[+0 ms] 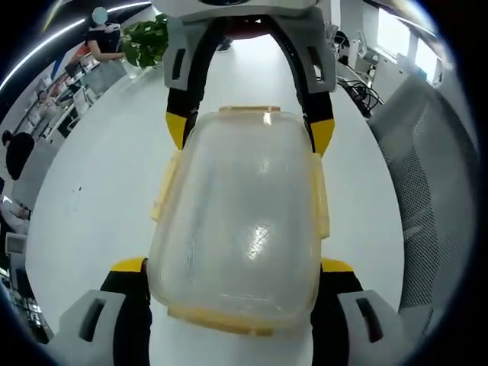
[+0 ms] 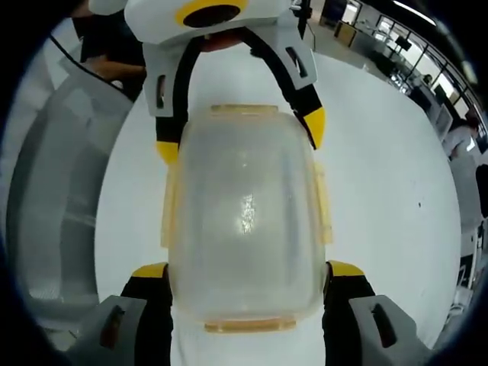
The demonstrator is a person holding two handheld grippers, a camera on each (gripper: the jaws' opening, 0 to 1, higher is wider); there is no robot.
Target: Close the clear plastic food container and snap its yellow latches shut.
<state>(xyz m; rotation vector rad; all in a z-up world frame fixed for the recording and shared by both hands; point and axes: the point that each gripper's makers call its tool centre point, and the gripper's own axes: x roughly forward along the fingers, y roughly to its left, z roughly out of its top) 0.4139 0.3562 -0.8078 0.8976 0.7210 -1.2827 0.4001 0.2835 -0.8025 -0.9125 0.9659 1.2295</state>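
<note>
In the left gripper view a clear plastic container [image 1: 240, 221] sits in the middle of the frame on a smooth white table [image 1: 99, 183]. Its body is rounded, cloudy and glossy, with bright glints on top, and pale yellow latches [image 1: 164, 191] run along its left and right sides and both ends. The left gripper [image 1: 232, 267] rises from the bottom of the frame, its black jaws with yellow tips set wide, one on each side of the container's near end and close against it; whether they press it I cannot tell. From the top of the frame the right gripper [image 1: 250, 130] reaches in, its yellow-tipped jaws spread beside the far end.

In the right gripper view the same container [image 2: 244, 221] fills the centre, the right gripper [image 2: 248, 271] straddling its near end with spread jaws, the left gripper [image 2: 240, 130] at the upper end.

A grey mesh chair back [image 1: 427, 191] stands at the right of the left gripper view, a green plant [image 1: 145, 42] at the upper left, with desks and seated people behind it
</note>
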